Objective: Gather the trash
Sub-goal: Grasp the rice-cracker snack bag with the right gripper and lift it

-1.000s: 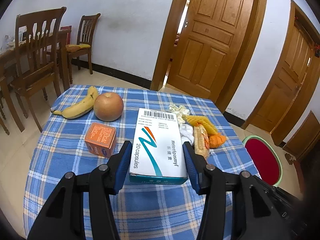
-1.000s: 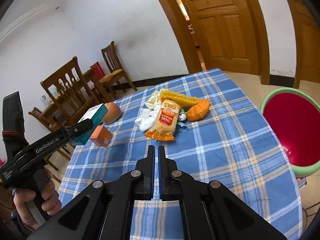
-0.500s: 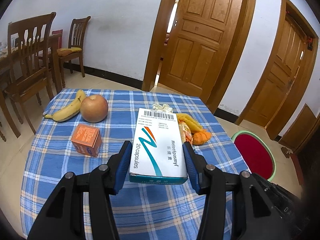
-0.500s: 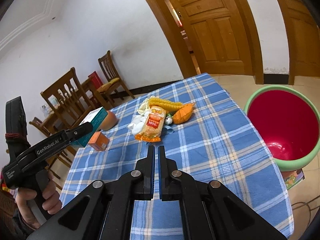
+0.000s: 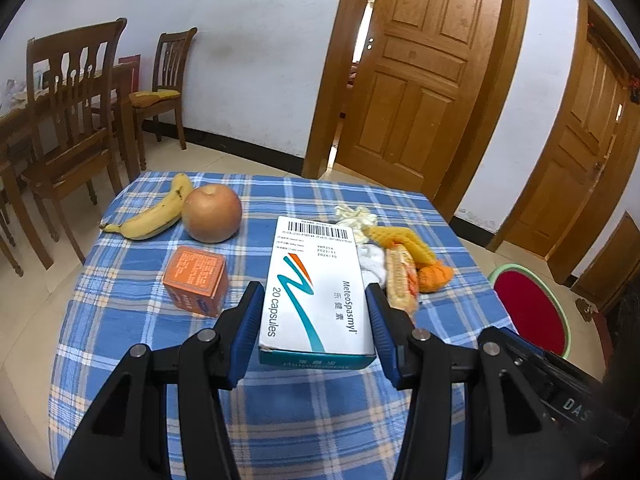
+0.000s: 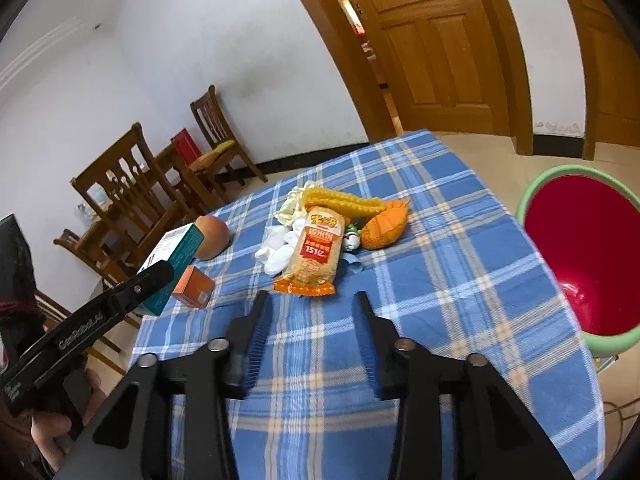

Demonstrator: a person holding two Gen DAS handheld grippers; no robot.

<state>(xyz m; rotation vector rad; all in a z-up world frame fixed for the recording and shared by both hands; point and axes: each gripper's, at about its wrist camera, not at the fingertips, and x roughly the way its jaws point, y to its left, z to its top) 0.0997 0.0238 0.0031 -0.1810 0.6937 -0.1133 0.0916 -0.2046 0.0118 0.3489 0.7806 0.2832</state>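
L gripper (image 5: 315, 320) fingers (image 5: 249, 322) are clamped on the medicine box (image 5: 316, 284), blue pads pressed on its two long sides; box is lifted off the table, barcode end pointing away, teal stripe and "20 capsules" print facing up. R gripper (image 6: 311, 312) fingers (image 6: 260, 316) stand apart w/ nothing between them; its jaws have just been opening, tips hovering above the blue plaid tablecloth (image 6: 440, 272), just short of the snack wrapper (image 6: 318, 256).

From the R wrist view the box (image 6: 176, 256) shows tilted in the L gripper (image 6: 156, 276) at frame left, above the table edge, w/ a hand (image 6: 52, 428) gripping the handle below.

Trash pile sits mid-table, toward the far side: orange/yellow snack wrapper lying flat, crumpled white tissue (image 6: 276, 252) touching its left side, yellow netting (image 6: 340, 202) behind it, an orange peel-like piece (image 6: 384, 226) at its right, pale crumpled paper (image 6: 292, 204) at the back. A small green/white item next to the peel is too small to tell.

Left of the pile: small orange box (image 5: 196, 280) upright on the cloth, and beyond it a round brownish fruit (image 5: 214, 214) touching a banana (image 5: 154, 218).

Red basin w/ green rim (image 6: 536, 196) sits beside the table's right edge, lower than the tabletop. Wooden chairs (image 5: 76, 120) along the white wall at left, wooden doors (image 5: 424, 80) behind.
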